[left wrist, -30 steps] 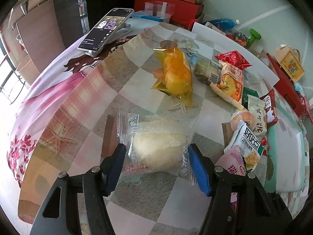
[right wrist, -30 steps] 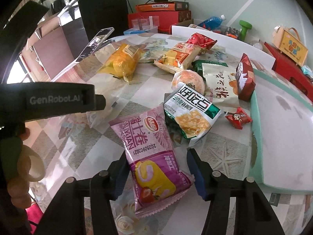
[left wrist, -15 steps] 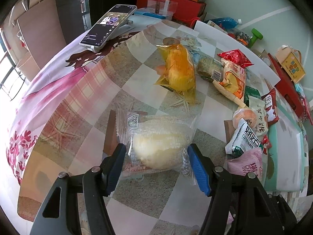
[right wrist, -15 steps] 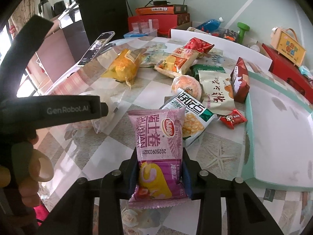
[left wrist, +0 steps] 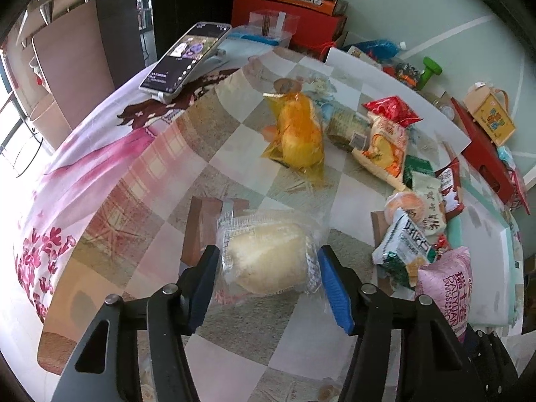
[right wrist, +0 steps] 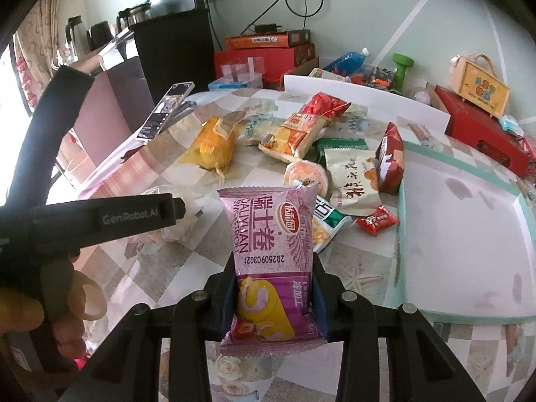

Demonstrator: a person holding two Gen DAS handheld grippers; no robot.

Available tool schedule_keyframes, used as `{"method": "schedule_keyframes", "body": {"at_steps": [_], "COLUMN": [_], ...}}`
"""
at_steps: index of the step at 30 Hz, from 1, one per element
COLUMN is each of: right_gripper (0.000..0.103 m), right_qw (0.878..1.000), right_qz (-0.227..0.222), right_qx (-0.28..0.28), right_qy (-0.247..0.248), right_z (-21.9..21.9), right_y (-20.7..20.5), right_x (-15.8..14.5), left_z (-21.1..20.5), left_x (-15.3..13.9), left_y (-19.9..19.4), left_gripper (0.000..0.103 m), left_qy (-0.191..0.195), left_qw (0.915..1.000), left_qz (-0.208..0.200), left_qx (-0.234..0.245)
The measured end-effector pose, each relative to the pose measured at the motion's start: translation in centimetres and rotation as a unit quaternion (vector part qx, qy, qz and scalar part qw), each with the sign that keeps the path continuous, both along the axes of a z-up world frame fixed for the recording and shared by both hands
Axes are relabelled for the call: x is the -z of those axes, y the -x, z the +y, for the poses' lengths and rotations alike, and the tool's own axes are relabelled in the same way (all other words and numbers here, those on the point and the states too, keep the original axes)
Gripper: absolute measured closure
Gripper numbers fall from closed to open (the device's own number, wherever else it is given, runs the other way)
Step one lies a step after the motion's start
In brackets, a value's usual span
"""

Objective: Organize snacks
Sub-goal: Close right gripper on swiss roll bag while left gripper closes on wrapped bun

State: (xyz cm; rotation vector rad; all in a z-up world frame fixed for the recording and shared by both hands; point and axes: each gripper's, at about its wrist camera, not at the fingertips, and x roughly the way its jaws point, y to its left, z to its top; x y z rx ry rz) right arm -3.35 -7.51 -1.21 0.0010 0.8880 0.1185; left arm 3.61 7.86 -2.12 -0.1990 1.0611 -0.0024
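My right gripper is shut on a pink Swiss-roll packet and holds it upright above the table; the packet also shows in the left wrist view. My left gripper is open, its jaws on either side of a clear-wrapped pale bread bun that lies on the checkered tablecloth. Other snacks lie beyond: a yellow-orange bag, a green-white corn snack pack, a round orange cake, a white pack and a small red candy.
A white tray with a green rim lies at the right of the table. A phone on a stand stands at the far left. Red boxes and a white board sit behind the snacks.
My right gripper has closed on the pink Swiss-roll packet and lifted it upright off the table. My left gripper stays open around the bun.
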Motion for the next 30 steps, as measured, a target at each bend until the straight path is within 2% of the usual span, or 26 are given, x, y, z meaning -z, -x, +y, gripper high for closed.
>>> {"method": "schedule_keyframes", "body": {"at_steps": [15, 30], "right_gripper": [0.062, 0.062], "right_qw": [0.999, 0.994], "right_qz": [-0.017, -0.045], "right_qx": [0.039, 0.097], "right_qy": [-0.002, -0.012], "right_z": [-2.5, -6.7], "right_y": [0.4, -1.0], "right_x": [-1.6, -4.9], "left_z": [-0.9, -3.7], "left_x": [-1.3, -3.3], "left_y": [0.2, -0.4], "left_gripper": [0.045, 0.045], "left_qy": [0.012, 0.007], "left_qw": [0.9996, 0.9984], "left_qz": [-0.020, -0.028], "left_qx": [0.015, 0.048]}}
